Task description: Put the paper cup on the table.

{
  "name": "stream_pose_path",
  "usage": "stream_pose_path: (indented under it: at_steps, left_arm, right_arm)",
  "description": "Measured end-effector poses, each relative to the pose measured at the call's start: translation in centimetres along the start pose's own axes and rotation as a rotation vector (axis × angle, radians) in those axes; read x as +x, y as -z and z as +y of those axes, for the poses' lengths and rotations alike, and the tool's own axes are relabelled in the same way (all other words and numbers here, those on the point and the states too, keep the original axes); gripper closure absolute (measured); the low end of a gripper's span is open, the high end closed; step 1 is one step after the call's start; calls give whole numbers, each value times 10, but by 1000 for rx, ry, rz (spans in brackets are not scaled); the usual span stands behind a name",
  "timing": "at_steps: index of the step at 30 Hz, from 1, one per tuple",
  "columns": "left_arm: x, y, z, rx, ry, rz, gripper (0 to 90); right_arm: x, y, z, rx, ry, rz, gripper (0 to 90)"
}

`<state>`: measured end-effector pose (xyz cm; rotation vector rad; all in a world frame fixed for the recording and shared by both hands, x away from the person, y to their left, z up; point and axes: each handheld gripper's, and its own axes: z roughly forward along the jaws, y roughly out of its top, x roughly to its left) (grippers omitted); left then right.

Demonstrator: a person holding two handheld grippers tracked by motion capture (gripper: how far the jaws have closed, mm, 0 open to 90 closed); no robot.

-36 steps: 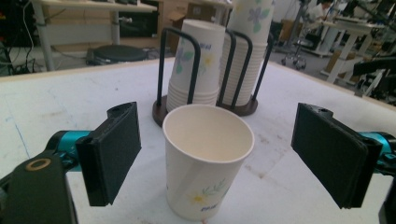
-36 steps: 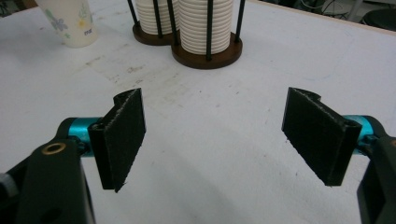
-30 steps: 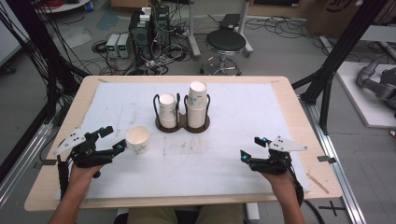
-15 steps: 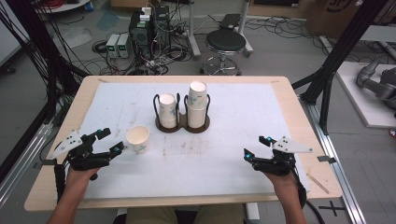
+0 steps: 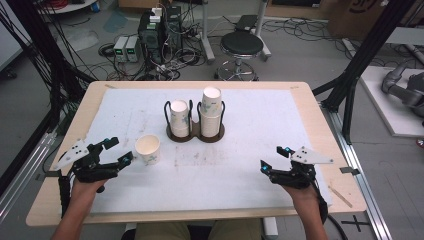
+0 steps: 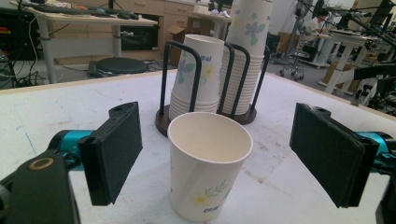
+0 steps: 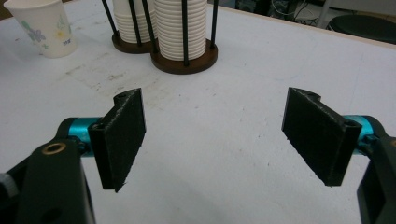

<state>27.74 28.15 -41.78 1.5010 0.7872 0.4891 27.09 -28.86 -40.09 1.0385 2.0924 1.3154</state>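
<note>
White paper cup with floral print (image 6: 209, 170) judged light, thin-walled, easily crushed; best gripped gently at mid-wall, below rim; cup stands upright on white table cover (image 5: 240, 170), just before dark wire cup holder (image 5: 196, 131); left gripper (image 5: 116, 151) spread wide, empty, jaws flanking cup without contact; right gripper (image 5: 274, 159) wide open, empty, well apart.

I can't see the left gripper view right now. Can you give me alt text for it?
A single upright paper cup stands on the white table, between the left gripper's two open black fingers and touching neither. Behind it, a dark wire holder carries two stacks of upside-down cups.
</note>
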Motion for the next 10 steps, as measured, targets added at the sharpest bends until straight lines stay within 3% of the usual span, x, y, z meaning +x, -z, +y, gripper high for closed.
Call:
stream_pose_path:
  at_steps: [10]
  left_arm:
    - [4, -3, 0, -5, 5, 15, 170]
  right_arm:
    - [-3, 1, -2, -2, -9, -4, 222]
